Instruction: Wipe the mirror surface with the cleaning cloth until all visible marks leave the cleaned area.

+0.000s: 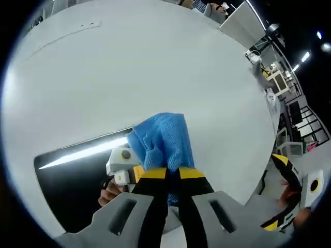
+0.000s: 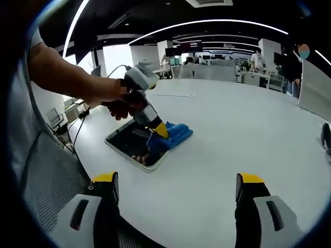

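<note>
Left gripper point(image 1: 173, 173) clamped on nubby blue cleaning cloth point(image 1: 164, 139), pressed at far right corner of flat rectangular mirror point(image 1: 72, 181); right gripper point(image 2: 178, 188) spread apart above smooth white table point(image 2: 232, 134).

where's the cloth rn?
Cloth is pinched in the left gripper, pressed on the mirror at its far corner; in the right gripper view it sits mid-left on the white table.

The soft bright-blue cleaning cloth point(image 1: 165, 139) has a fine waffle weave. The flat rectangular mirror point(image 2: 135, 147) is glossy dark with a pale frame. The round worktop point(image 2: 227, 139) is plain white. Black fingers point(image 1: 155, 206) carry yellow tips.
</note>
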